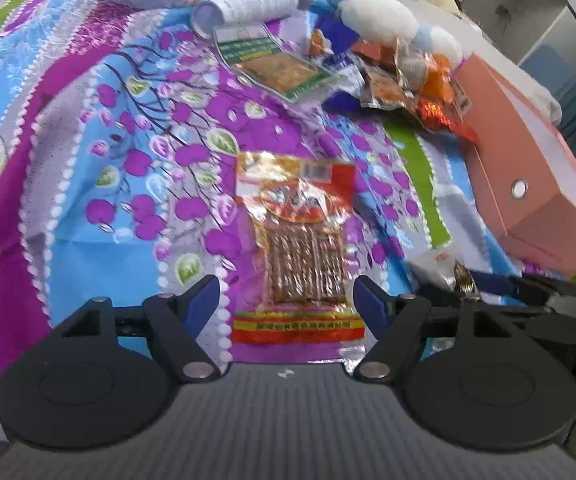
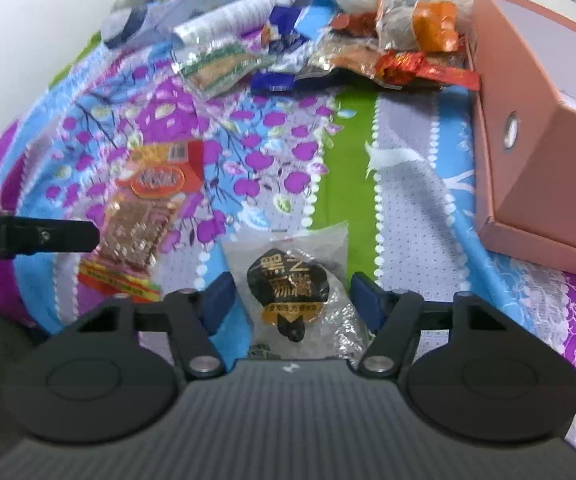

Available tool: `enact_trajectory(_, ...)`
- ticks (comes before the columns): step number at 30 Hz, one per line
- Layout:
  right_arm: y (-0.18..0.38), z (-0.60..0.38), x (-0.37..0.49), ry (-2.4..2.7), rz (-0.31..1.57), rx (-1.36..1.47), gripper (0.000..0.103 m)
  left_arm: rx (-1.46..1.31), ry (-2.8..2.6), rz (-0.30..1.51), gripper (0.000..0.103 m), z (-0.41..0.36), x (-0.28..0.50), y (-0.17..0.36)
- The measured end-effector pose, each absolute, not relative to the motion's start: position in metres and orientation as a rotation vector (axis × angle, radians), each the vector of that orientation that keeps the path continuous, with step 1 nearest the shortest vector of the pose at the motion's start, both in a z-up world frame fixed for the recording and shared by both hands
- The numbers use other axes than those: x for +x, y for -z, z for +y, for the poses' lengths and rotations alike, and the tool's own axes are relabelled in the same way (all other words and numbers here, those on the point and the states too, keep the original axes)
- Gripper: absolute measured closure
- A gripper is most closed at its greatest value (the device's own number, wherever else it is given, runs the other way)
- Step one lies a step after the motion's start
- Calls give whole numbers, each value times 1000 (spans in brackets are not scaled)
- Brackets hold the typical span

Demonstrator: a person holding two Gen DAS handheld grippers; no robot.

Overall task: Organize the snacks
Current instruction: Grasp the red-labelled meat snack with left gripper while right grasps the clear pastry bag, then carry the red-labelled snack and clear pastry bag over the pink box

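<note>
Both wide: left claw (image 1: pixel 288 300) over red packet (image 1: pixel 295 240).

I see gold Chinese words on the clear bag's (image 2: pixel 293 292) black label, but I can't read them.

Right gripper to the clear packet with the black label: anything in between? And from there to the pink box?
Nothing visible. The clear packet lies flat on the bedsheet between the open right gripper fingers, untouched. The sheet from there to the pink box is bare; the snack pile sits further back.
</note>
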State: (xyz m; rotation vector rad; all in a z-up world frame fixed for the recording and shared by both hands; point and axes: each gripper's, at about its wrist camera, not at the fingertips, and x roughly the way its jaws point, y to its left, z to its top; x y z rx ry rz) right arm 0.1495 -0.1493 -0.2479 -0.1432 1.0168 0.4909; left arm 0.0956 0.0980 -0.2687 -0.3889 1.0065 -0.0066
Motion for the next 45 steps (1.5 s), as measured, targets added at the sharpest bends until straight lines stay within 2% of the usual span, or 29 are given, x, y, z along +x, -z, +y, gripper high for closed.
enact_trajectory(5, 250, -142, 148, -484, 1014, -204, 47, -344, 16, 1015, 25, 82, 99, 277)
enact_trajectory(12, 244, -159, 149, -437, 1028, -161, 48, -260, 0, 995, 25, 64, 110, 281)
enact_trajectory(21, 251, -170, 145, -407, 1037, -144, 47, -122, -27, 1055, 26, 46, 128, 295)
enact_trajectory(24, 253, -168, 145, -406, 1029, -159, 47, -131, -36, 1043, 34, 48, 126, 295)
enact_trajectory(31, 251, -167, 146, -400, 1025, -153, 48, -188, -42, 1025, 43, 57, 121, 288)
enact_trajectory(44, 235, -169, 144, -399, 1007, -104, 48, -335, -21, 992, 46, 69, 109, 265)
enact_trajectory(45, 233, -170, 144, -399, 1003, -100, 48, -342, -20, 985, 54, 69, 109, 261)
